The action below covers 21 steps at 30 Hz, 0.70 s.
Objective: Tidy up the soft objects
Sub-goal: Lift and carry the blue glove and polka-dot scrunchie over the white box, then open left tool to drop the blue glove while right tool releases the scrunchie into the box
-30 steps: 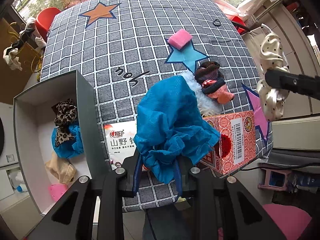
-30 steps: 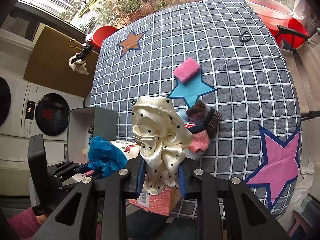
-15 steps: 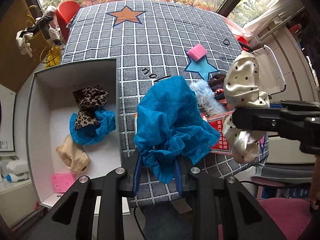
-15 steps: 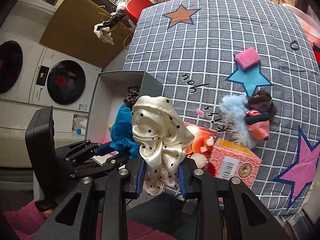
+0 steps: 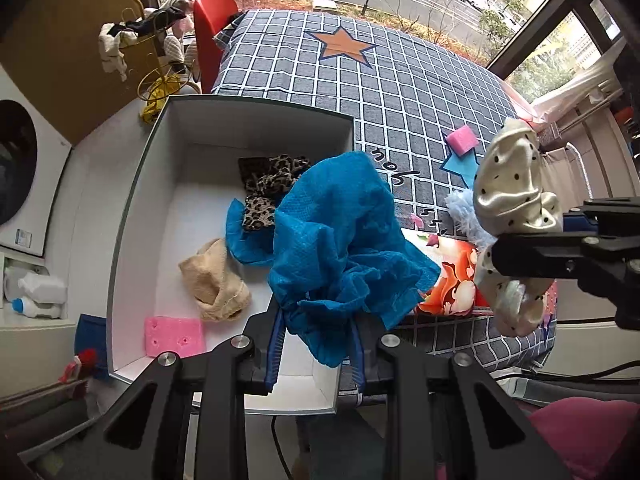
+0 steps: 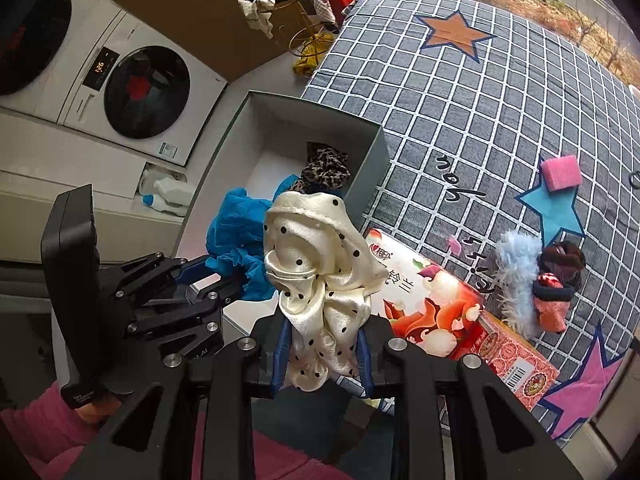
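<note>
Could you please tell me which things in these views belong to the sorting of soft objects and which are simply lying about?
Part of the job:
- blue cloth, in the left gripper
- polka-dot scrunchie, in the right gripper
- open box with the leopard scrunchie
- fluffy blue piece
- pink sponge

Lying about:
- tissue box
- washing machine
- red chair

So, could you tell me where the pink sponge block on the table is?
In the right wrist view the pink sponge block lies far right on the checked cloth, atop the blue star.

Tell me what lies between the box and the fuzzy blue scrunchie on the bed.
A red printed carton lies between the box and the fuzzy blue scrunchie, clearest in the right wrist view.
</note>
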Each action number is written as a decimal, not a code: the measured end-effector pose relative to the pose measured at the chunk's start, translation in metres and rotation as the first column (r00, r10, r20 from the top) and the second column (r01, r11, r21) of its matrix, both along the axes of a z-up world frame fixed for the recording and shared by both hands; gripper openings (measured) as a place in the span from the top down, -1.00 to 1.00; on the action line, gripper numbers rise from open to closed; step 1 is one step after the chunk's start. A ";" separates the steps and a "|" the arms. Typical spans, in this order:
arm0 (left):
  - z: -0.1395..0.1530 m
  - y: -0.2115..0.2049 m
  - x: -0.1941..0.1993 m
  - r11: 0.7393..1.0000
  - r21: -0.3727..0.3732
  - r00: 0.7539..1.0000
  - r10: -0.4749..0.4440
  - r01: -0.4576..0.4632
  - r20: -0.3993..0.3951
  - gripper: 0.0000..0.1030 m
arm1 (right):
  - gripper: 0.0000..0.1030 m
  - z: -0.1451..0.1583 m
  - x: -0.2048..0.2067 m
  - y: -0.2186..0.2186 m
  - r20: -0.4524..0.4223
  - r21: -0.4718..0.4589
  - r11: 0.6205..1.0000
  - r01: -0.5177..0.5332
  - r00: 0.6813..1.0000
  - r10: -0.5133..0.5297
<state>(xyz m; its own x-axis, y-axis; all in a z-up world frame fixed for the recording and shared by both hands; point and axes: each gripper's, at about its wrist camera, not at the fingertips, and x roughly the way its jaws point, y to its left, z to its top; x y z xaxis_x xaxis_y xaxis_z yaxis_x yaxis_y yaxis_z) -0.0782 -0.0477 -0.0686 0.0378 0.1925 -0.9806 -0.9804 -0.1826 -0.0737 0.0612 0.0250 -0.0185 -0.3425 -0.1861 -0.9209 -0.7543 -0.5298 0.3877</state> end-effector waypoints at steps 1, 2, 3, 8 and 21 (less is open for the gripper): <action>0.000 -0.001 -0.002 1.000 0.002 1.000 0.008 -0.008 -0.002 0.41 | 0.43 0.001 -0.006 -0.001 0.001 0.007 1.000 -0.016 1.000 0.016; 0.001 -0.002 -0.005 1.000 0.004 1.000 0.015 -0.015 -0.007 0.41 | 0.43 0.002 -0.011 -0.001 0.002 0.013 0.999 -0.031 1.000 0.031; 0.002 -0.004 -0.008 1.000 0.007 1.000 0.023 -0.023 -0.013 0.41 | 0.43 0.004 -0.016 -0.002 0.004 0.019 0.999 -0.043 0.999 0.043; 0.004 -0.010 -0.021 0.998 0.017 0.998 0.062 -0.062 -0.027 0.41 | 0.44 0.011 -0.041 -0.002 -0.005 0.044 0.994 -0.100 0.995 0.100; 0.005 -0.022 -0.040 0.993 0.009 0.992 0.119 -0.119 -0.039 0.41 | 0.43 0.007 -0.074 -0.012 -0.008 0.040 0.982 -0.185 0.983 0.185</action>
<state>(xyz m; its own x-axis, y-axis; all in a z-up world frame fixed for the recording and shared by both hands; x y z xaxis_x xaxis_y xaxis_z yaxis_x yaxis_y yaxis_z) -0.1183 -0.0696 -0.0640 -0.0242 0.1995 -0.9796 -0.9540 -0.2976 -0.0370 -0.0133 0.0126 -0.0117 -0.3157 -0.2116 -0.9250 -0.6377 -0.6746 0.3720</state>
